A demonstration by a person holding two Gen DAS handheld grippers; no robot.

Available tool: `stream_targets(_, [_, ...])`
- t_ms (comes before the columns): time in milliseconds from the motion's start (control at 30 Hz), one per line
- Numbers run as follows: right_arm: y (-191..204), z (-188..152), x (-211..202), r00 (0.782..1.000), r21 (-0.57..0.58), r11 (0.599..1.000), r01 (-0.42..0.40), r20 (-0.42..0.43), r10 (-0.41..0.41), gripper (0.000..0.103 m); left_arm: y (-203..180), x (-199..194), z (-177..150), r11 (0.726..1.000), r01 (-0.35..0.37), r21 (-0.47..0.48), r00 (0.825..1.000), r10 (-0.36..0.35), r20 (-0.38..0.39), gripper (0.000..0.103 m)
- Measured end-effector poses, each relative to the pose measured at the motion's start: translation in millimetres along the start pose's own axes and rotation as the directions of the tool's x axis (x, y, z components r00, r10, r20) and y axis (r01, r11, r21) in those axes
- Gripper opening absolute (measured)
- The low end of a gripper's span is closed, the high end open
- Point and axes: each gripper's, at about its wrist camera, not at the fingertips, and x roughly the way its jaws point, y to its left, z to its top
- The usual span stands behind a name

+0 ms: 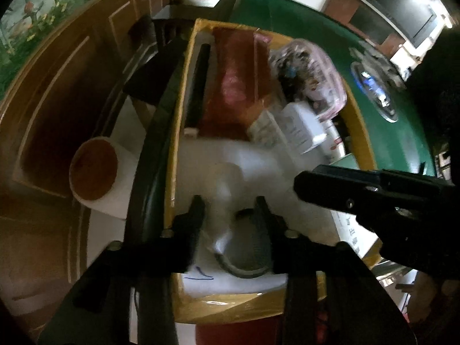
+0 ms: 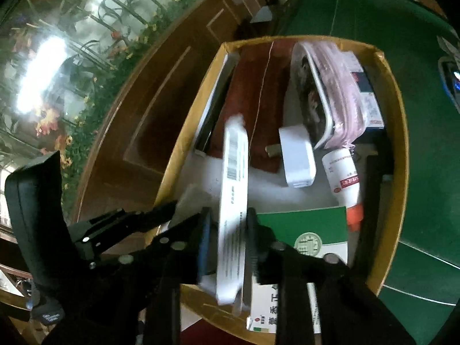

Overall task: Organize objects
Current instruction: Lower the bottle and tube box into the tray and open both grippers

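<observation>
A yellow cardboard box (image 2: pixel 398 132) sits on the green table; it also shows in the left wrist view (image 1: pixel 178 97). My right gripper (image 2: pixel 228 218) is shut on a flat white box with a barcode (image 2: pixel 234 189), held edge-up over the box's near left part. My left gripper (image 1: pixel 228 207) hangs over the box's near end, fingers apart, with a dark mesh strainer-like object (image 1: pixel 247 247) and something white and blurred between them; I cannot tell if it grips. The right gripper shows in the left wrist view (image 1: pixel 345 187).
Inside the box lie a dark red wallet (image 2: pixel 258 100), a pink pouch (image 2: pixel 336 86), a white charger plug (image 2: pixel 297 155), a white bottle with orange cap (image 2: pixel 345 184) and a green-and-white medicine box (image 2: pixel 310 230). A wooden stool (image 1: pixel 95 169) stands left of the table.
</observation>
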Motion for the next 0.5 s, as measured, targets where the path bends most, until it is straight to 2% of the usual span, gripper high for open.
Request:
stream_targets(67, [-2, 0, -6, 1.000, 0.010, 1.000, -0.014, 0.018, 0.014, 0.033, -5, -6, 2, 1.000, -0.008, 0.003, 0.999, 0.008, 0.031, 0.073])
stream_targets(133, [-3, -1, -17, 0.998, 0.005, 1.000, -0.019, 0.053, 0.019, 0.037, -11, -17, 3, 1.000, -0.029, 0.006, 0.996, 0.029, 0.081, 0.080])
stream_targets(233, [-6, -4, -34, 0.995, -0.001, 1.000, -0.026, 0.097, 0.026, 0.043, -21, -32, 4, 0.995, -0.095, 0.031, 0.987, 0.090, 0.137, 0.080])
stream_targets(267, [-9, -5, -41, 0.993, 0.001, 1.000, -0.025, 0.116, 0.025, 0.051, -24, -40, 3, 0.994, -0.102, 0.032, 0.981, 0.095, 0.168, 0.080])
stream_targets(333, [-13, -6, -53, 0.988, 0.004, 1.000, -0.004, 0.155, 0.003, 0.059, -26, -53, 4, 0.996, -0.090, 0.015, 0.979, 0.086, 0.184, 0.080])
stream_targets(400, [-19, -6, -61, 0.984, 0.010, 1.000, 0.001, 0.176, -0.003, 0.059, -23, -60, 4, 0.999, -0.027, -0.039, 0.986, 0.033, 0.165, 0.080])
stream_targets(467, [-26, -8, -66, 0.984, 0.017, 1.000, -0.004, 0.177, 0.001, 0.059, -18, -61, 5, 0.992, 0.095, -0.089, 0.985, -0.081, 0.150, 0.080])
stream_targets(500, [-27, -8, -67, 0.983, 0.019, 1.000, -0.003, 0.181, -0.001, 0.059, -17, -58, 5, 0.990, 0.099, -0.102, 0.988, -0.085, 0.132, 0.080])
